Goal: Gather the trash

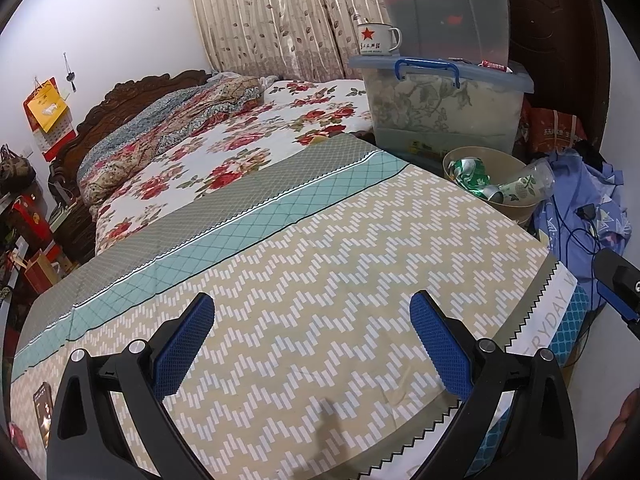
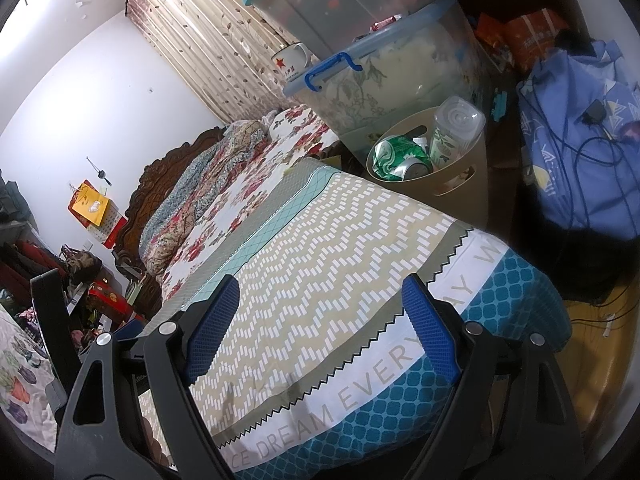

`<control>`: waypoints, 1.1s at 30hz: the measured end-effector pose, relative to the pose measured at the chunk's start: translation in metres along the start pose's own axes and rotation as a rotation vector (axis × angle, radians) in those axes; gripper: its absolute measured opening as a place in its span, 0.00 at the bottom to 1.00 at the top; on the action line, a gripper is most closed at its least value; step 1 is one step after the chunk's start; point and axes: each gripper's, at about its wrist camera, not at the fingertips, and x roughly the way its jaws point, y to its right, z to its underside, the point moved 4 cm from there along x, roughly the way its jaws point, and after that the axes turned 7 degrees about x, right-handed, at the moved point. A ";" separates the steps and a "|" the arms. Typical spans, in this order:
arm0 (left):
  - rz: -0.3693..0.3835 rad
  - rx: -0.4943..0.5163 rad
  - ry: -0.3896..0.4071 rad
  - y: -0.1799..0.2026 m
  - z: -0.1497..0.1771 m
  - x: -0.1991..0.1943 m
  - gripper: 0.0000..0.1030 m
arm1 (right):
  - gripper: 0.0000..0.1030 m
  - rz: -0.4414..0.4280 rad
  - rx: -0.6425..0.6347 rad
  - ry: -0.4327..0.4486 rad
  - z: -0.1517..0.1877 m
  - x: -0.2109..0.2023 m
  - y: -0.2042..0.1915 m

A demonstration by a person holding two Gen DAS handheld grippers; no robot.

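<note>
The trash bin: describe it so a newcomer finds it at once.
Past the far corner of the zigzag-patterned bed cover, below the stacked clear storage boxes, stands a round beige plastic bin. Only it holds crushed green cans and a clear bottle.

The beige bin [image 2: 460, 184] hides the lower parts of the crushed green can [image 2: 400, 158] and the clear bottle [image 2: 452, 132] inside it. Above the bin, the top storage box [image 1: 444, 4] is cut off by the picture's edge, its contents blurred.

The bed [image 1: 320, 280] is wearing a zigzag-patterned sheet [image 1: 340, 264]; a floral quilt [image 1: 168, 120] is lying bunched toward ten o'clock by the headboard [image 1: 120, 96]
</note>
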 end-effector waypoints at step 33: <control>-0.002 0.002 -0.002 -0.002 0.002 0.001 0.92 | 0.81 -0.001 0.005 -0.002 0.002 0.002 -0.001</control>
